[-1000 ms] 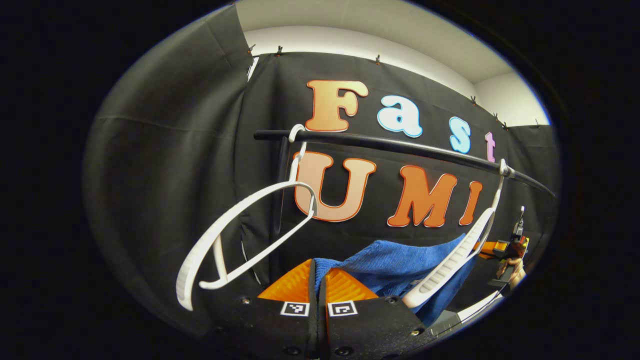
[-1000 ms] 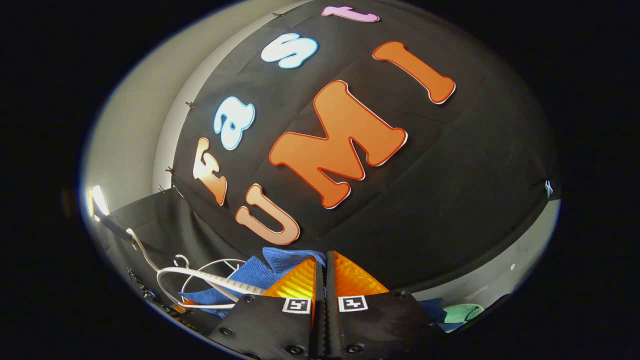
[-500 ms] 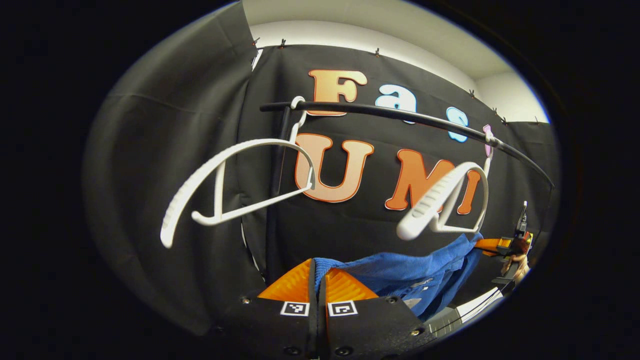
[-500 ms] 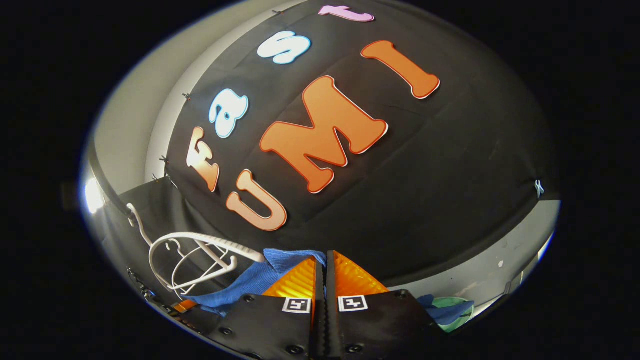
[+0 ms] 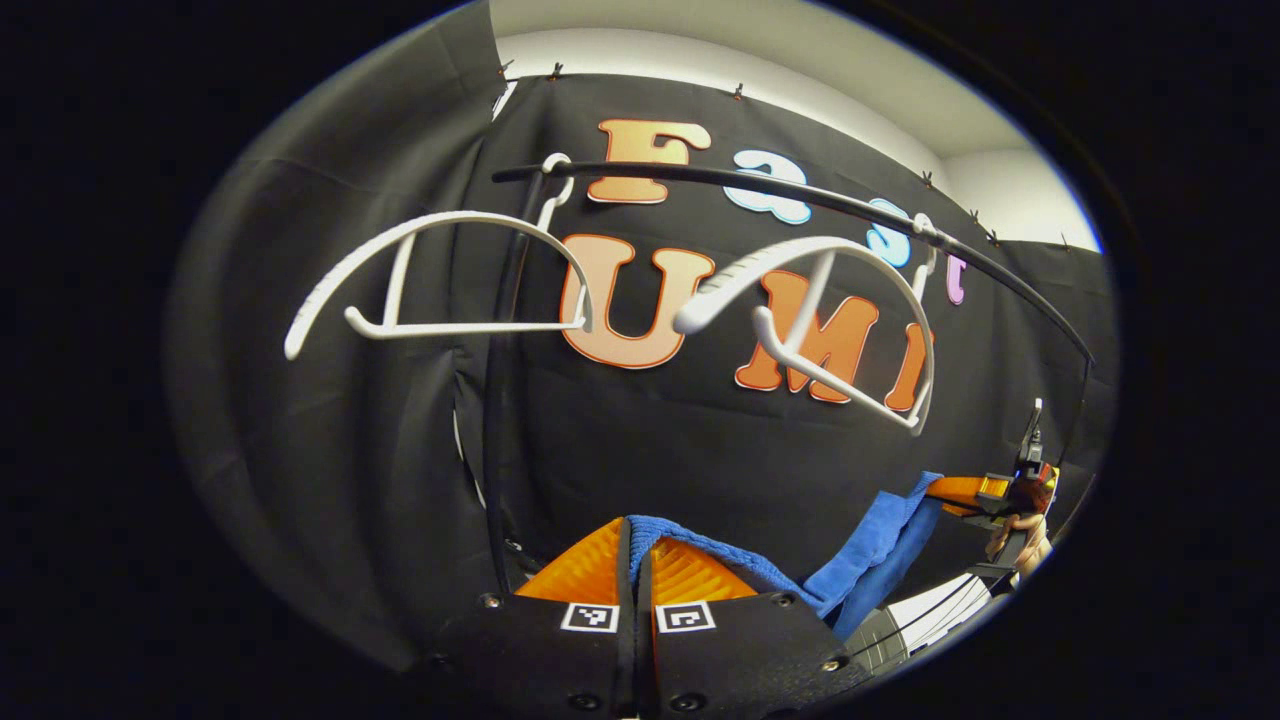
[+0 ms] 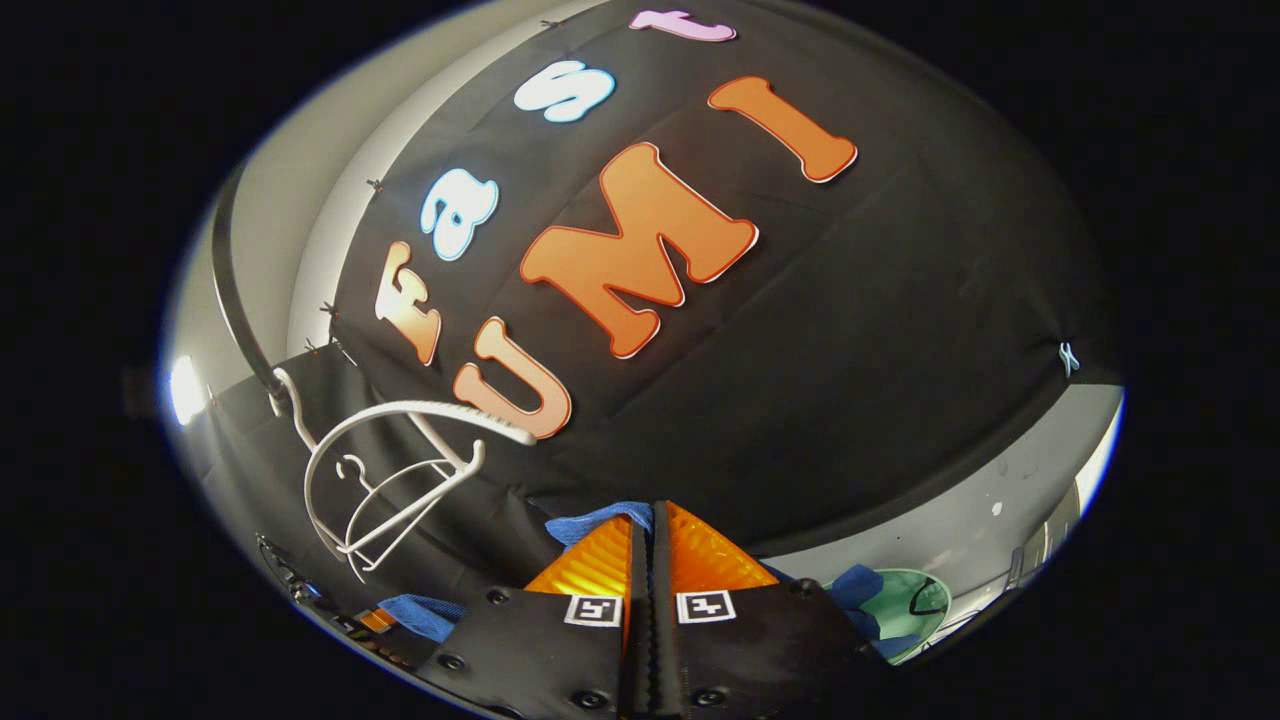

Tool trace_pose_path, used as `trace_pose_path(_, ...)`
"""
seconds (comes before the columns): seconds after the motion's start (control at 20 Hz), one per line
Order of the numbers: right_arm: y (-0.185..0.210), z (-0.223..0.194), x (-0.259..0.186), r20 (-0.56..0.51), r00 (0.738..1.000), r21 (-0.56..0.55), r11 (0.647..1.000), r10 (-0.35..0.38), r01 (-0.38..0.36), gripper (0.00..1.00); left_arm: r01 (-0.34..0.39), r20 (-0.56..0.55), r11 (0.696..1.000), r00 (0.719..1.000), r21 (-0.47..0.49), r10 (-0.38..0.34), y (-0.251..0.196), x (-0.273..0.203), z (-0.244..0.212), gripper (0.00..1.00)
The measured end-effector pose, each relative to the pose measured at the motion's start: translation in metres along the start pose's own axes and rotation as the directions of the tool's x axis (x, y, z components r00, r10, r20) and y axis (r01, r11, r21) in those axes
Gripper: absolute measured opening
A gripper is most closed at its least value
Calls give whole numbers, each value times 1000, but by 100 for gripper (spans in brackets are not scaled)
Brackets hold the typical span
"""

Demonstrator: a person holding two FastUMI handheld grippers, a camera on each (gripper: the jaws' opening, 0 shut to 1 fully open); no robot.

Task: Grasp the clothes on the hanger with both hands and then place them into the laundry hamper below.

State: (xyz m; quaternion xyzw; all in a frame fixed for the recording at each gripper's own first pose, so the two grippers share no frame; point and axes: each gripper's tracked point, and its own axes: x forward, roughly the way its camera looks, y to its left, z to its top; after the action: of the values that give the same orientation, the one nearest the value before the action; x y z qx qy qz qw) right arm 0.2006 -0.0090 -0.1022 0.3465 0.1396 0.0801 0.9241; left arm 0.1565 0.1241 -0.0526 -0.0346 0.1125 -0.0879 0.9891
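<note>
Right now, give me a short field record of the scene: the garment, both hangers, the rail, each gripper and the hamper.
garment: blue knitted cloth, off the hangers, stretched between both grippers
hangers: two bare white plastic hangers hooked on the rail
rail: black metal rail, above the garment
left hand-held gripper: shut on the cloth
right hand-held gripper: shut on the cloth
hamper: green round rim, low, beside the right gripper
</note>
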Motion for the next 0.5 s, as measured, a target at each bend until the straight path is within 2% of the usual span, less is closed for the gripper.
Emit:
trace_pose_path(0.2,11,-12,-6,-9,1000,-28,1000,10,-10,7,52,-22,999,998,4,-52,-26,5,-9,0)
trace_pose_path(0.5,8,-35,-11,-43,999,-79,997,-5,2,7,116,-65,993,991,-22,-117,-70,16,-34,0)
